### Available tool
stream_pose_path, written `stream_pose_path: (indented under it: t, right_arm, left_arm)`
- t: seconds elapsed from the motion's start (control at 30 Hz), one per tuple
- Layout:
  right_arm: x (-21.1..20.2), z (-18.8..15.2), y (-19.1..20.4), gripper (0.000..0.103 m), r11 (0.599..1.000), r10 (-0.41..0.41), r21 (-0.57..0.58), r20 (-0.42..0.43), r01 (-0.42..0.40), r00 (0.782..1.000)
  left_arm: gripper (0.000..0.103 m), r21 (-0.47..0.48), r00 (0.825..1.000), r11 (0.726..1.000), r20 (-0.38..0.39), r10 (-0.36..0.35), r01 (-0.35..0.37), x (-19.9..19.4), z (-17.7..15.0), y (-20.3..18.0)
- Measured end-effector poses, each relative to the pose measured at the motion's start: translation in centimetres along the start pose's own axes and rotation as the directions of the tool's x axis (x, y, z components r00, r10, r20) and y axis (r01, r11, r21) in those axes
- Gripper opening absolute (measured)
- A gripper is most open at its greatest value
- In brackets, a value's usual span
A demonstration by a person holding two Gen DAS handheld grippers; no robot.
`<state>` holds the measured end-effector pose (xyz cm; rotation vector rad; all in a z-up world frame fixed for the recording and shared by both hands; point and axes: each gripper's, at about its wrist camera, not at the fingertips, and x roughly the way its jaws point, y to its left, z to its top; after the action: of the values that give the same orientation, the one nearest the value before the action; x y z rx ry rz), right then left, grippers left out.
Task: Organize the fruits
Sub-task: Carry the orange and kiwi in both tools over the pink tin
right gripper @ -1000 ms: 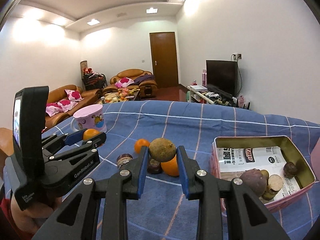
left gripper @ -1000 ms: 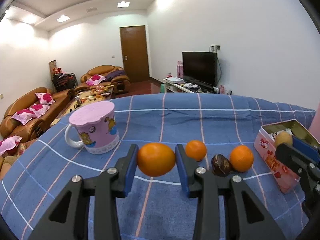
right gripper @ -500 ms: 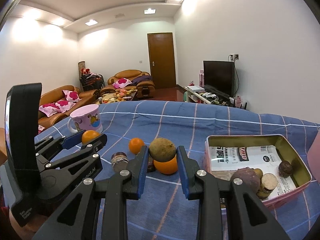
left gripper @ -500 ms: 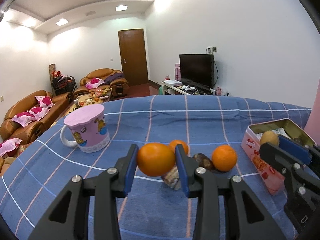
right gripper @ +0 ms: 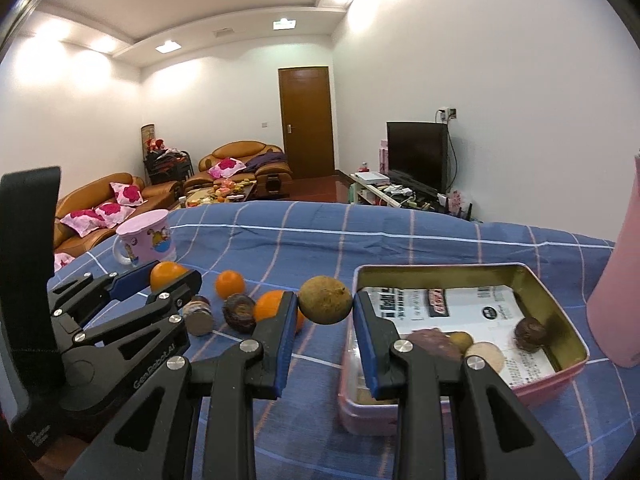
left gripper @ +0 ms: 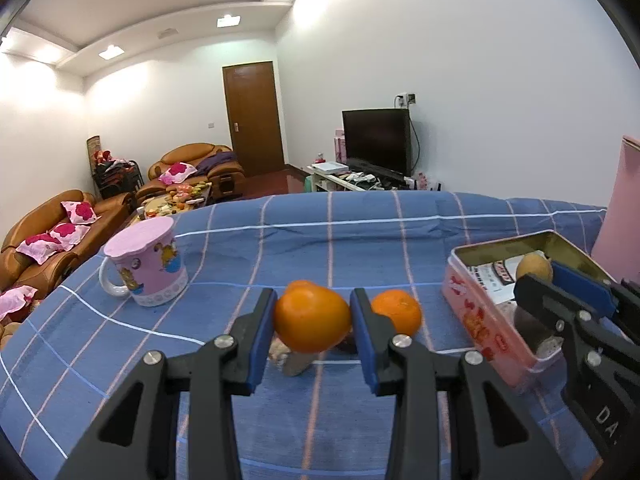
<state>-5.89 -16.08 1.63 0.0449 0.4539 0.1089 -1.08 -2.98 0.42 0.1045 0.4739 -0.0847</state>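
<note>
Carrying both fruits toward the tin (right gripper: 560, 292), you have closed the gap: your right gripper (right gripper: 325, 312), clenched on the brown fruit (right gripper: 325, 300), now hangs at its near rim, while your left gripper (left gripper: 312, 320) grasps the orange (left gripper: 312, 318) above the blue cloth (left gripper: 360, 248), so drop-off seems next.

Black grippers (left gripper: 313, 322) with blue-lined jaws (silver screws throughout).
</note>
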Motion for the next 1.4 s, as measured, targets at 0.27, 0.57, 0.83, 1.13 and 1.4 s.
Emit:
stream_pose_path:
  t: [0.27,0.57,0.83,1.13,1.4]
  right_arm:
    - [-0.9,0.0,-1.9,0.031,1.0,-0.017,0.007,0.009,0.017,1.0]
    - [-2.0,-0.2,-3.8,0.031,0.999,-0.035,0.009,0.017,0.035,0.999]
    - [-3.0,-0.2,-5.8,0.031,0.998,-0.063,0.014,0.031,0.062,0.998]
    - [-3.6,0.0,-8.6,0.031,0.994,-0.105,0.032,0.037,0.104,0.994]
    - [-3.7,0.0,-11.0,0.031,0.988,-0.144,0.053,0.033,0.142,0.989]
  left_arm:
    - [0.039,0.013,1.0,1.0,0.006,-0.018,0.018,-0.4,0.1,-2.4]
    - [0.039,0.025,0.999,0.999,0.013,-0.034,0.034,-0.8,0.1,-4.8]
    - [0.039,0.036,0.998,0.998,0.021,-0.056,0.055,-1.1,0.2,-7.0]
    - [0.039,0.061,0.995,0.994,0.032,-0.096,0.094,-1.4,0.7,-10.1]
    - [0.039,0.077,0.991,0.989,0.031,-0.132,0.129,-1.0,1.2,-12.5]
